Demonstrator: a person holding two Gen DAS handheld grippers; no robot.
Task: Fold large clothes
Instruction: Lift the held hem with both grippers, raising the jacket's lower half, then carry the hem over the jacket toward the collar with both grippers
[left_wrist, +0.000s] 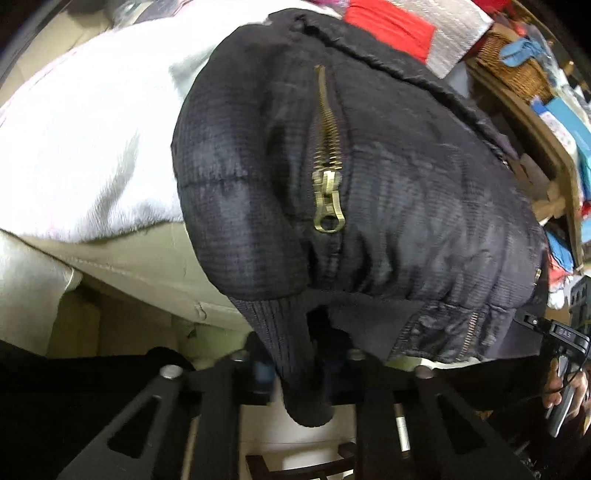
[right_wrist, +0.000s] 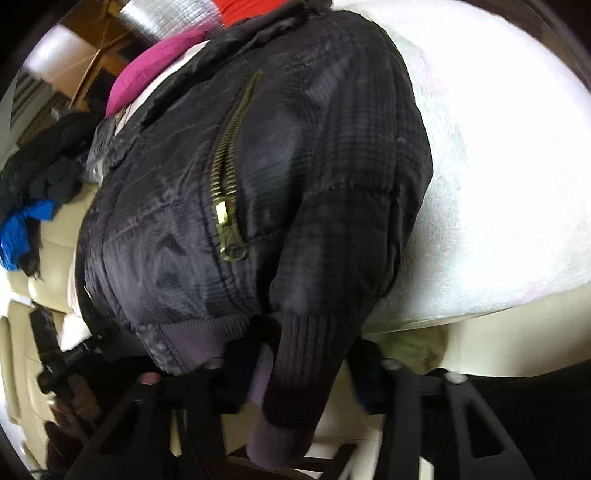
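Note:
A black padded jacket (left_wrist: 406, 184) with brass pocket zippers (left_wrist: 328, 203) lies on a white fleece blanket (left_wrist: 81, 140), its ribbed hem at the near edge. In the left wrist view, my left gripper (left_wrist: 297, 373) is shut on the ribbed cuff (left_wrist: 291, 354) of a sleeve that hangs over the edge. The right wrist view shows the same jacket (right_wrist: 295, 147) from its other side. There my right gripper (right_wrist: 303, 369) is shut on the other ribbed cuff (right_wrist: 306, 354), which droops between its fingers. Each gripper shows at the side of the other's view, held by a hand (left_wrist: 565, 398).
The blanket (right_wrist: 498, 147) covers a cream padded surface (left_wrist: 147, 273) whose near edge runs just ahead of the grippers. Behind the jacket are a red cloth (left_wrist: 391, 26), a wicker basket (left_wrist: 517, 62), a pink cloth (right_wrist: 155, 70), dark clothes (right_wrist: 48, 162) and a blue cloth (right_wrist: 18, 236).

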